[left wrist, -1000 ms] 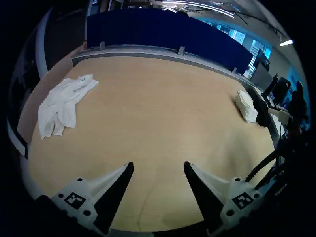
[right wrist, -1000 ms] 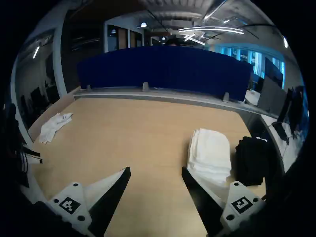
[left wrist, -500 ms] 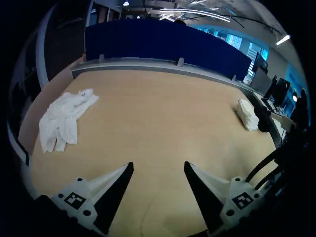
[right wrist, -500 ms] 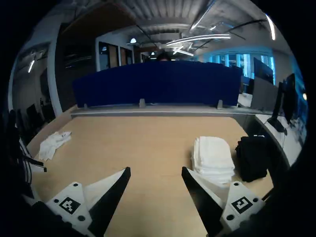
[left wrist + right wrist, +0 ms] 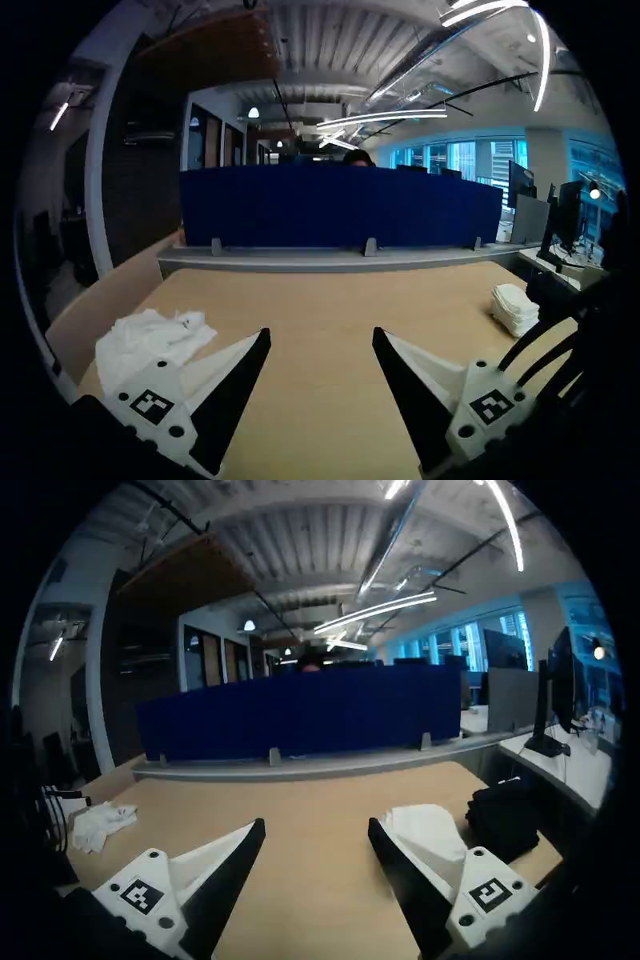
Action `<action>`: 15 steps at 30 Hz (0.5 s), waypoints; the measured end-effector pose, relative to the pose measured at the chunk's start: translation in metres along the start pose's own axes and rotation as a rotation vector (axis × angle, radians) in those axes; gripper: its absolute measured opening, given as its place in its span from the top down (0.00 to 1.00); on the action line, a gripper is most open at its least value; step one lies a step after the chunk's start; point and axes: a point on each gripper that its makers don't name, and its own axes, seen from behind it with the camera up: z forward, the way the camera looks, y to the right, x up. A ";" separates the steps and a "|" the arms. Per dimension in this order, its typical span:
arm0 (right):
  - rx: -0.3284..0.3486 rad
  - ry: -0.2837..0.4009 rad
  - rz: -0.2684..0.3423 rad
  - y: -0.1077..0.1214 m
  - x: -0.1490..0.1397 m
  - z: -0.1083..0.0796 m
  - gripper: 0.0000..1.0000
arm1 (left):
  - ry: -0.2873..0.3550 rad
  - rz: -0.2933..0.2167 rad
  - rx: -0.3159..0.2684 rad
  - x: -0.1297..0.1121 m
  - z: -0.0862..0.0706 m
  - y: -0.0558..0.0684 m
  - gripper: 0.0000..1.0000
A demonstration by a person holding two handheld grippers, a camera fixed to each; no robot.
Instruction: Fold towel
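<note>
Left gripper (image 5: 320,330): fingers (image 5: 232,376) spread wide, nothing between them. A bare strip of the bench (image 5: 336,304) shows in the gap. Each finger carries a square black-and-white marker (image 5: 152,406) near its base. The camera looks roughly level across the bench.

Crumpled towel (image 5: 152,340): white and unfolded, lying in a loose heap on the bench near its left edge. In the left gripper view it sits at lower left, and the left finger covers its near edge. Whether finger and cloth touch cannot be told.

Stack of folded towels (image 5: 514,308): white, on the far right part of the bench, well apart from the crumpled towel.

Right gripper (image 5: 314,821): its fingers are also spread apart and hold nothing. In the right gripper view the folded stack lies just behind the right finger, partly hidden by it, and contact cannot be told. A black bundle (image 5: 504,816) sits just beside the stack, at the right end of the bench. The crumpled towel shows small at far left in this view.

Background: a blue partition (image 5: 336,204) runs along the far edge of the bench on a grey rail. A dark monitor (image 5: 560,688) stands on a separate desk to the right. Long strip lights (image 5: 384,608) hang from the ceiling.
</note>
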 end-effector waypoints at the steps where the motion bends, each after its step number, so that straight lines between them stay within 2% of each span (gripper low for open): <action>1: -0.004 0.015 0.003 0.000 0.003 -0.001 0.00 | 0.015 0.006 0.003 0.004 -0.001 0.000 0.06; 8: -0.028 0.067 -0.008 0.006 0.016 -0.004 0.00 | 0.084 0.007 -0.003 0.017 -0.003 0.000 0.05; 15: -0.039 0.093 -0.060 0.008 0.015 0.002 0.00 | 0.128 0.002 -0.004 0.009 0.003 -0.004 0.06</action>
